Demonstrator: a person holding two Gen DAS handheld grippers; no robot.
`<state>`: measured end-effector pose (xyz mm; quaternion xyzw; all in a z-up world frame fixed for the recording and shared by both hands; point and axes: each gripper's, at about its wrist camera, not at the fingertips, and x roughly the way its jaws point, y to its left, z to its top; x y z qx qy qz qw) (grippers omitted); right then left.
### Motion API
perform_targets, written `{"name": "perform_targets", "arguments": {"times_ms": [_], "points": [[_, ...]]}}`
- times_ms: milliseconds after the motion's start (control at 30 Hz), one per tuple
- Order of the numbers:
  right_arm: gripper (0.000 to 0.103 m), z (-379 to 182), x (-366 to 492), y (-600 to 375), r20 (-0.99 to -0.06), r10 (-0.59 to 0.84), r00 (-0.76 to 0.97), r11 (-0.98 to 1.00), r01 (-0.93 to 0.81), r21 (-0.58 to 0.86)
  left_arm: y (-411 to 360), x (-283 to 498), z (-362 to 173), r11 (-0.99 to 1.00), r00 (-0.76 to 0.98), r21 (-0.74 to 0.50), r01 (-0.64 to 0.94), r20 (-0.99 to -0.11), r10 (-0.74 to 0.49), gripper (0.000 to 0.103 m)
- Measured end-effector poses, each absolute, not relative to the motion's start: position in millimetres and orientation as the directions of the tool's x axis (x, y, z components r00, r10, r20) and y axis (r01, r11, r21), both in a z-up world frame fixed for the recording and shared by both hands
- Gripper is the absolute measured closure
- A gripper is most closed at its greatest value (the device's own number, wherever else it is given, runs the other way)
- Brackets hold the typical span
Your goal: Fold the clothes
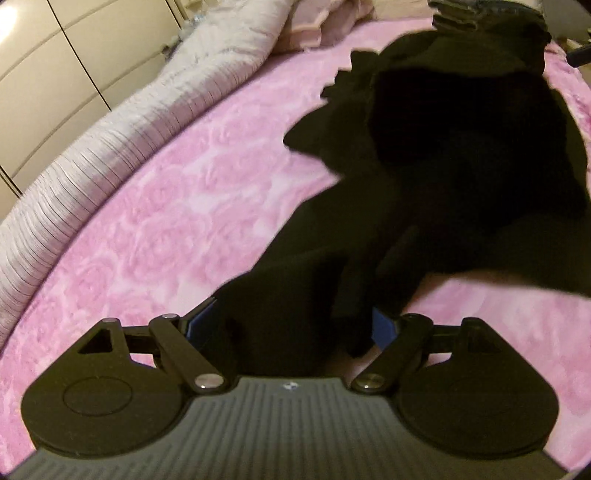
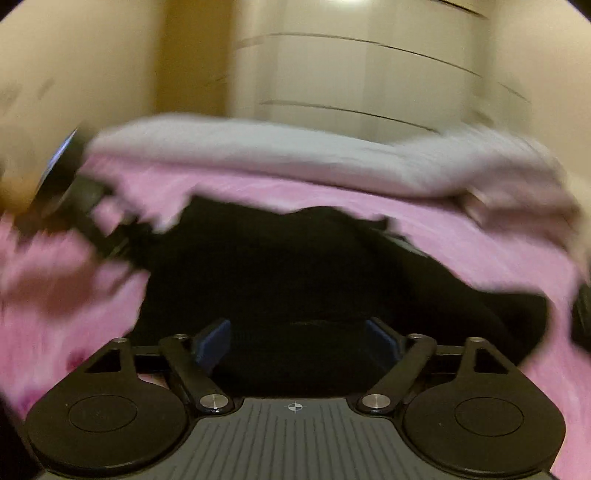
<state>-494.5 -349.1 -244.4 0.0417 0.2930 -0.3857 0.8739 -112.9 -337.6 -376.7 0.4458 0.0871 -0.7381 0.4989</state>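
A black garment [image 1: 443, 166] lies spread and rumpled on a bed covered with a pink blanket [image 1: 166, 206] that has a rose pattern. In the left wrist view the cloth runs from the far upper right down toward the camera, narrowing into a strip that passes between the two blue-padded fingers of the left hand-held gripper [image 1: 291, 328]. The jaws stand wide apart with the cloth bunched in the gap; the black fabric hides the fingertips, so I cannot tell whether the pads press on it or merely stand beside it.

Along the far left edge of the bed lies a rolled grey quilt [image 1: 110, 147], with cream cupboard doors [image 1: 48, 74] behind it. A folded pale pink cloth [image 1: 306, 26] sits near the head of the quilt, and some dark folded items [image 1: 472, 14] rest at the top edge just beyond the garment.

The right wrist view is strongly blurred. The right hand-held gripper [image 2: 297, 339] has its jaws spread wide, blue pads [image 2: 214, 339] clearly separate, with the black garment [image 2: 295, 266] lying under and ahead of them; the pads do not appear to clamp anything. The other gripper [image 2: 74, 192] shows as a dark smear at the left, at the garment's edge. The grey quilt [image 2: 295, 155] crosses behind, below the cupboard [image 2: 369, 74].
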Motion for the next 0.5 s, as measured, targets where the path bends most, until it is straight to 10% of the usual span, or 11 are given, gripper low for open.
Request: {"name": "perform_targets", "arguments": {"times_ms": [133, 233, 300, 500], "points": [[0.018, -273.6, -446.4, -365.4, -0.621, -0.575, 0.533, 0.790, 0.559, -0.251, -348.4, -110.8, -377.9, -0.497, -0.164, 0.214, 0.841, -0.774, -0.612, 0.091], [0.025, -288.9, -423.4, -378.0, -0.662, -0.561, 0.498, 0.809, 0.500, -0.310, -346.7, -94.7, -358.6, -0.406, -0.142, 0.211, 0.889, -0.716, -0.683, 0.093], [0.090, -282.6, -423.3, -386.9, -0.659, -0.577, 0.482, 0.794, 0.522, -0.313, -338.4, -71.4, -335.2, -0.355, -0.152, 0.172, 0.919, -0.675, -0.722, 0.093], [0.092, -218.2, -460.7, -363.1, -0.617, -0.582, 0.529, 0.799, 0.515, -0.312, -255.0, -8.8, -263.2, -0.179, -0.009, 0.249, 0.952, -0.561, -0.828, 0.093]]}}
